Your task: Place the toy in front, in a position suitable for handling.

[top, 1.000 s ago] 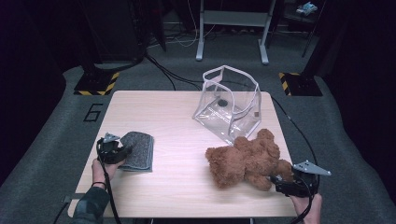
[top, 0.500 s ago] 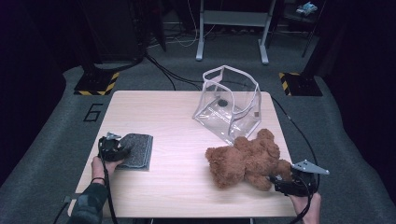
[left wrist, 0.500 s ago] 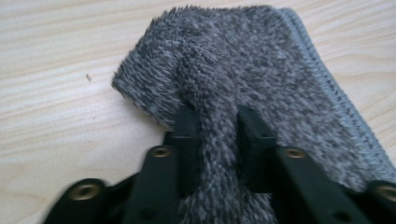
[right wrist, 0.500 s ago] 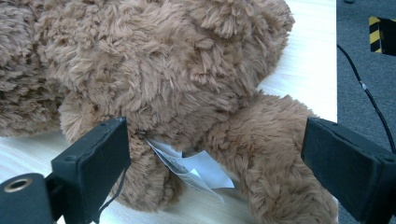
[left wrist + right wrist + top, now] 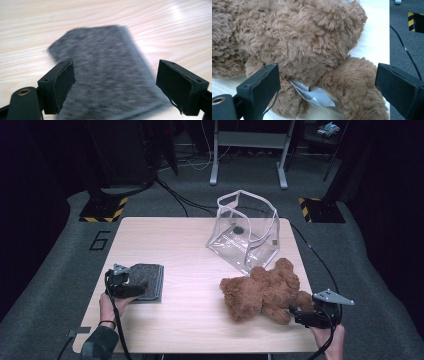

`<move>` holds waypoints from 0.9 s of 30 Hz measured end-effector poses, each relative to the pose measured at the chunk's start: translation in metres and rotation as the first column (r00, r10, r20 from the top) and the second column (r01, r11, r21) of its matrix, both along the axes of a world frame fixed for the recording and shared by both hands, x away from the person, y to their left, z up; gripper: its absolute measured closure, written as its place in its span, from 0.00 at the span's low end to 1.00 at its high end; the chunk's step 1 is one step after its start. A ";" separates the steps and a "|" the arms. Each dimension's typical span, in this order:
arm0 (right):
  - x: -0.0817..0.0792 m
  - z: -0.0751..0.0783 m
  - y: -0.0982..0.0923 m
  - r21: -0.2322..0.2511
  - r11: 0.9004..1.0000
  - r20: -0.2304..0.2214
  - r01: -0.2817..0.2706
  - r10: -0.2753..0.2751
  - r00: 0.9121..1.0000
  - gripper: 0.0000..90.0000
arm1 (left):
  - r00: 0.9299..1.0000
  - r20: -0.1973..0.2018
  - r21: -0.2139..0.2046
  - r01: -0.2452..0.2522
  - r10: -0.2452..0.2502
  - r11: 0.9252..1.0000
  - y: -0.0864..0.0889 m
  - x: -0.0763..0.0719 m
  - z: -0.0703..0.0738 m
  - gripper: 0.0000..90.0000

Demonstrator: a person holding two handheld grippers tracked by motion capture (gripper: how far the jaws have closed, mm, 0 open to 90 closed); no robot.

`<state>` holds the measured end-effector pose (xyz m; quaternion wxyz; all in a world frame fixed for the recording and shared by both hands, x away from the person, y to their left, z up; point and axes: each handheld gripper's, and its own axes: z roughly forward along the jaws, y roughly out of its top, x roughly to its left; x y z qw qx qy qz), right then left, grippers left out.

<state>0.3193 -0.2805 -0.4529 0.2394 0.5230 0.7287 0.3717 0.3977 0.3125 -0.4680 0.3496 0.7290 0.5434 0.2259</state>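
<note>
High view: light wood bench (image 5: 190, 250) in a dark room, grey felt pad (image 5: 147, 281) at its front left w/ left gripper (image 5: 131, 289) over its near edge, brown teddy bear (image 5: 262, 290) front right beside a clear plastic bag (image 5: 247, 232), right gripper (image 5: 300, 312) at the bear's leg. Left gripper view: jaws just opened, now spread wide, pad lying flat under & between them, not pinched. Right gripper view: jaws spread either side of the bear's leg and white tag (image 5: 313, 96), not gripping.

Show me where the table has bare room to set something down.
Free: the wide strip of table between the grey cloth and the bear, and the far-left part beside the clear bag. Crowded: the right side, where the bag and bear touch and the right gripper waits.
</note>
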 end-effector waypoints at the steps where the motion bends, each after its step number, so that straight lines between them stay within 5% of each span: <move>1: 0.001 0.001 0.000 0.000 1.000 0.000 -0.001 0.001 1.000 0.05 | 1.000 0.011 -0.008 0.012 -0.012 1.000 -0.007 -0.004 0.002 0.15; 10: 0.006 0.009 0.002 -0.008 1.000 0.013 -0.008 0.008 1.000 0.02 | 0.981 0.015 -0.028 0.194 -0.193 0.981 -0.088 -0.032 -0.008 0.10; 20: 0.014 0.011 0.002 -0.015 1.000 0.008 -0.007 0.007 1.000 0.00 | 0.938 0.014 -0.053 0.345 -0.345 0.937 -0.157 -0.050 -0.016 0.06; 27: 0.019 0.011 0.006 -0.017 1.000 -0.005 -0.021 0.021 1.000 0.00 | 0.914 0.018 -0.093 0.404 -0.404 0.910 -0.196 -0.062 -0.024 0.03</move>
